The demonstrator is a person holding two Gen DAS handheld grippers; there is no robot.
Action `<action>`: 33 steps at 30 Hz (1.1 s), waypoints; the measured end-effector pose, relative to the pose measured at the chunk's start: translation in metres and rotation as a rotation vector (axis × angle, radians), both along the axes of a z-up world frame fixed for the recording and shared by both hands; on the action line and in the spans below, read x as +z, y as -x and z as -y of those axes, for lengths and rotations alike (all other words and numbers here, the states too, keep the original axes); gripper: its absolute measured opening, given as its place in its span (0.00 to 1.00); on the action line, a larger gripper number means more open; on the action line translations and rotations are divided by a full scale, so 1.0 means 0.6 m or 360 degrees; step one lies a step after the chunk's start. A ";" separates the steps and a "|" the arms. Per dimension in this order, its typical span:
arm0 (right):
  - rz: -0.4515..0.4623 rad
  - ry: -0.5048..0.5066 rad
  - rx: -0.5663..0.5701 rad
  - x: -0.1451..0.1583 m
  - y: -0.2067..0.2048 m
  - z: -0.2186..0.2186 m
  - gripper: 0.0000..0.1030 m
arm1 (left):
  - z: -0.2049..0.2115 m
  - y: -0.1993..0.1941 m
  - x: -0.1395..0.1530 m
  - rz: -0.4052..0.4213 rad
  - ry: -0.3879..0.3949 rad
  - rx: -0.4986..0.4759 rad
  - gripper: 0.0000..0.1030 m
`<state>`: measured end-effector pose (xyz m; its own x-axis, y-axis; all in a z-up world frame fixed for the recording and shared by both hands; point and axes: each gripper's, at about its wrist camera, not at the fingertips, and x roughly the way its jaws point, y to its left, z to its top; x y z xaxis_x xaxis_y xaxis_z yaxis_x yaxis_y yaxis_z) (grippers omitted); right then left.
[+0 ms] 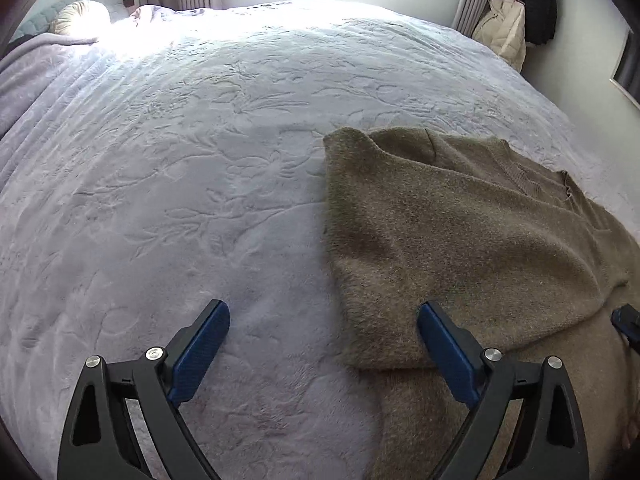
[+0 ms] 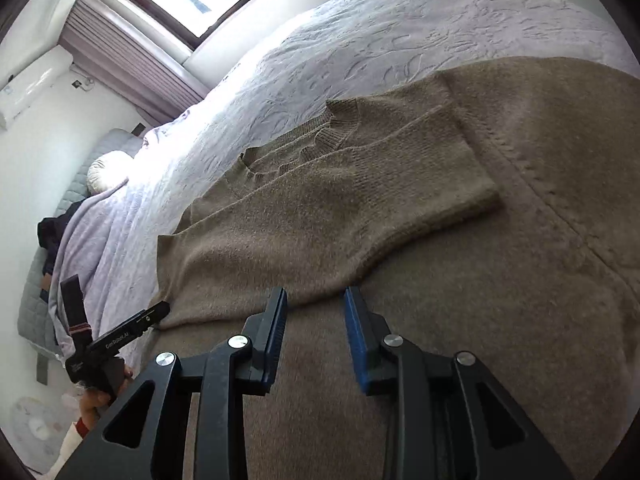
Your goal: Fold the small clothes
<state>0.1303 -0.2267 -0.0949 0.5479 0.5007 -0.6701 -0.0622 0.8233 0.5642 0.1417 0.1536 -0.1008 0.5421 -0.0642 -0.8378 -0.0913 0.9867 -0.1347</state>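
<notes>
A fuzzy olive-brown knit sweater (image 1: 460,232) lies flat on the bed, its left side folded over the body. In the right wrist view the sweater (image 2: 328,208) shows its ribbed collar (image 2: 334,128) and a folded sleeve. My left gripper (image 1: 324,320) is open and empty, hovering over the folded panel's near left edge. My right gripper (image 2: 316,304) is open and empty, just above the sweater's lower body near the fold's edge. The right gripper's tip shows at the right edge of the left wrist view (image 1: 626,322). The left gripper's body shows in the right wrist view (image 2: 116,340).
The bed has a pale lilac embossed bedspread (image 1: 200,160). A pillow (image 1: 82,16) and headboard lie at the far left. Curtains, a window and hanging coats (image 1: 520,20) stand beyond the bed. An air conditioner (image 2: 32,84) hangs on the wall.
</notes>
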 end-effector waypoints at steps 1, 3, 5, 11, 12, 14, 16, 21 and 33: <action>0.0025 -0.0035 0.0019 0.004 0.018 0.002 0.39 | -0.011 0.003 0.002 0.0000 0.0081 -0.0025 0.94; 0.0049 -0.0096 0.0047 0.007 0.041 -0.009 0.41 | -0.027 -0.003 -0.001 -0.0026 0.0272 -0.0073 0.94; 0.0051 -0.0155 0.0079 -0.001 0.064 -0.018 0.42 | -0.032 -0.018 -0.011 -0.0091 0.0409 -0.0134 0.93; 0.0085 -0.0188 0.0161 -0.031 0.098 -0.060 0.42 | -0.001 -0.031 -0.015 -0.0120 0.0453 -0.0235 0.44; 0.0093 -0.0200 0.0150 -0.036 0.097 -0.060 0.42 | 0.004 -0.034 -0.014 -0.0132 0.0465 -0.0258 0.30; 0.0090 -0.0242 0.0130 -0.044 0.100 -0.045 0.41 | 0.004 -0.031 -0.007 -0.0116 0.0479 -0.0252 0.19; 0.0095 -0.0264 0.0119 -0.049 0.102 -0.038 0.40 | -0.002 -0.025 0.007 -0.0064 0.0511 -0.0224 0.12; 0.0134 -0.0209 0.0124 -0.049 0.113 -0.039 0.39 | -0.012 -0.029 0.020 0.0009 0.0378 -0.0202 0.09; 0.0189 -0.0211 0.0136 -0.054 0.112 -0.037 0.39 | 0.011 0.028 0.043 0.0121 -0.0006 -0.0002 0.73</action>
